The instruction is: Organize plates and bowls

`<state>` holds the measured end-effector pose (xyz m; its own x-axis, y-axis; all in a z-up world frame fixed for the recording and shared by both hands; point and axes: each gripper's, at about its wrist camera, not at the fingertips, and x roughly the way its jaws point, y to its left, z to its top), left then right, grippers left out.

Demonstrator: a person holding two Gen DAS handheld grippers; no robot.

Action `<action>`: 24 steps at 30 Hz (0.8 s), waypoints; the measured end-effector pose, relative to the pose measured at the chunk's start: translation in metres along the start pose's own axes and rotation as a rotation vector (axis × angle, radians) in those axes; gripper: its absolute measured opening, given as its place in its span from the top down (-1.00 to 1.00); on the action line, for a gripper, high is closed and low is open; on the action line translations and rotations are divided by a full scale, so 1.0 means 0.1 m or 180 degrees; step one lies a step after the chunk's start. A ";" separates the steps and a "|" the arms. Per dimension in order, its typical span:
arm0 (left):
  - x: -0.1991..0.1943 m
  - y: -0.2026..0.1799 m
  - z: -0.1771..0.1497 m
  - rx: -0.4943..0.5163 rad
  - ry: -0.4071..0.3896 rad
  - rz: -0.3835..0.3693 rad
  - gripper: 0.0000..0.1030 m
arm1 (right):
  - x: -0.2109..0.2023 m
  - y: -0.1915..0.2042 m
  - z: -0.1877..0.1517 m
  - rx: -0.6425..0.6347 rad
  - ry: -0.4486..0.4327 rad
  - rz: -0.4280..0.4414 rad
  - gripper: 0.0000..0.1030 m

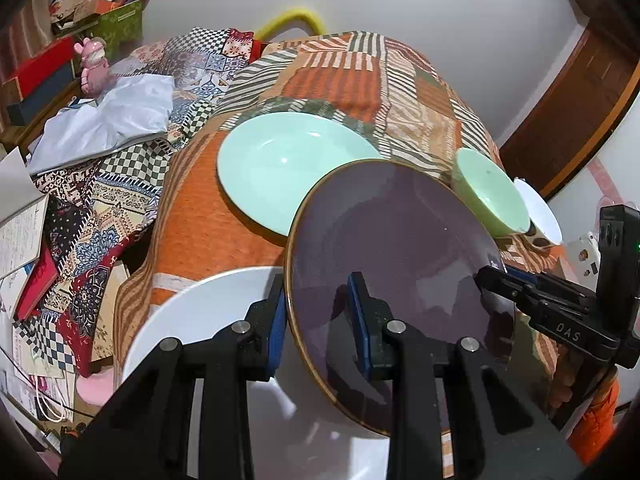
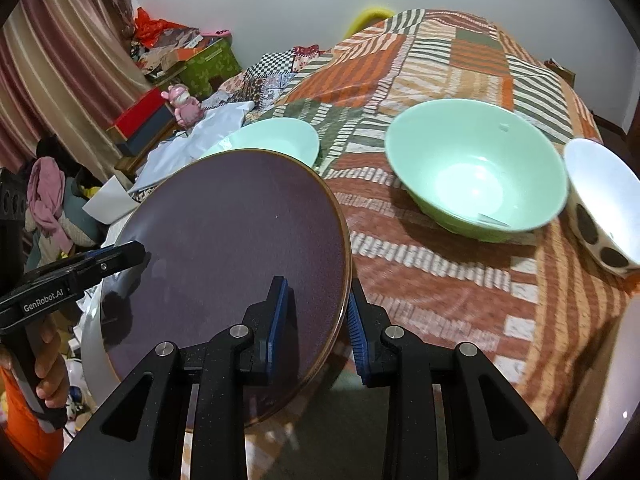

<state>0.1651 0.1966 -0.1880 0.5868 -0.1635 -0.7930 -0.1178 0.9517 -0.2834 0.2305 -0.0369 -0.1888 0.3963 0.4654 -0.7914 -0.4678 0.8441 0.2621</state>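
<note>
Both grippers hold a dark purple plate with a brown rim, tilted and lifted above the table. My left gripper is shut on its left rim and shows in the right wrist view too. My right gripper is shut on the opposite rim, its tip showing in the left wrist view. Below the purple plate lies a white plate. Farther back rest a mint plate, a mint bowl and a white bowl with dark spots.
An orange patchwork cloth covers the table. To the left are crumpled fabrics, papers, boxes and a pink figurine. A wooden door stands at the right. A hand grips the left handle.
</note>
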 end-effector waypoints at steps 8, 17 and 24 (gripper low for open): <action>-0.09 -0.24 -0.12 0.0027 -0.0008 -0.0083 0.44 | -0.23 -0.13 -0.14 0.0037 -0.0059 -0.0054 0.49; -0.12 -0.48 -0.25 0.0072 0.0013 -0.0147 0.44 | -0.43 -0.29 -0.28 0.0116 -0.0114 -0.0100 0.49; -0.13 -0.66 -0.35 0.0145 0.0023 -0.0178 0.44 | -0.55 -0.38 -0.40 0.0182 -0.0149 -0.0144 0.49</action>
<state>0.1370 0.1267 -0.1775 0.5857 -0.2184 -0.7805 -0.0484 0.9519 -0.3026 0.1947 -0.1055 -0.1771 0.4531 0.4374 -0.7768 -0.4033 0.8777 0.2589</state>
